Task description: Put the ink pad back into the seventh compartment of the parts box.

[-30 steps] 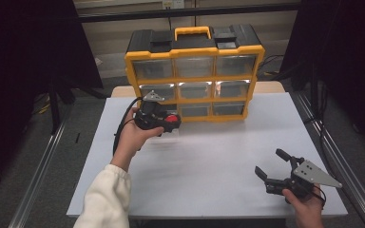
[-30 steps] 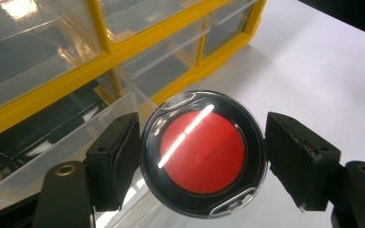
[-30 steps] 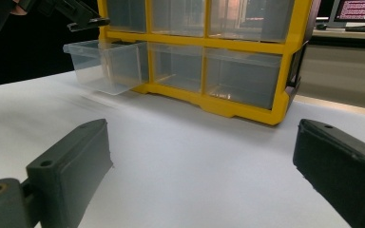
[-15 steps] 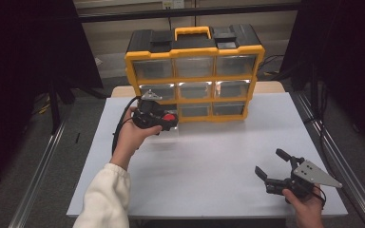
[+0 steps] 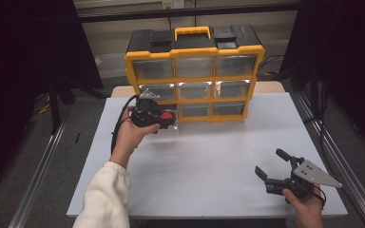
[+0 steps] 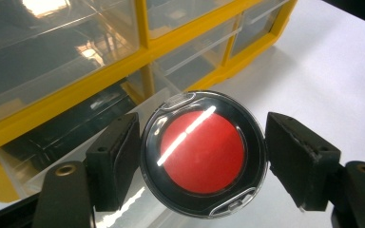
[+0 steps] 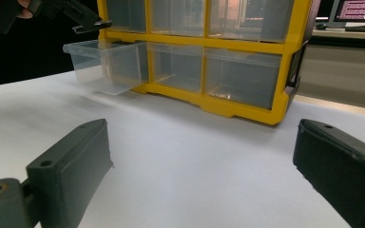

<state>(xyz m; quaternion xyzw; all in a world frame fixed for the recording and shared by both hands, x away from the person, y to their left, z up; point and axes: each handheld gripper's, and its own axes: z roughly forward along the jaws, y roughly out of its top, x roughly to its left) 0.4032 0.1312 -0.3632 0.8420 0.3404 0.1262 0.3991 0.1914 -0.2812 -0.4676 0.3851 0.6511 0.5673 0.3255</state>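
Holding my left gripper (image 5: 167,117) up at the front of the yellow drawer organizer (image 5: 195,71), I have a round red-lidded case (image 6: 203,154) pinched between its jaws, just above the pulled-out clear drawer (image 7: 105,64) at the cabinet's bottom left. From the left gripper view the case looks like a flat disc: a glossy red centre under a clear cover, ringed by a black rim with two small clear tabs at opposite edges, and a bright strip of light reflected across it. The left pad (image 6: 115,159) sits against the rim; on the other side I see a thin sliver of space between pad and rim, so I cannot tell how firmly that side bears on it. Below the case, the transparent drawer juts out over the white table (image 5: 218,156), and through it I make out something dark that I cannot identify. Further right, the organizer's other clear drawers are pushed in under its black top and yellow handle (image 5: 192,32). My right gripper (image 5: 273,170) rests low near the table's front right corner, well apart from the cabinet, its jaws spread wide with nothing between them.
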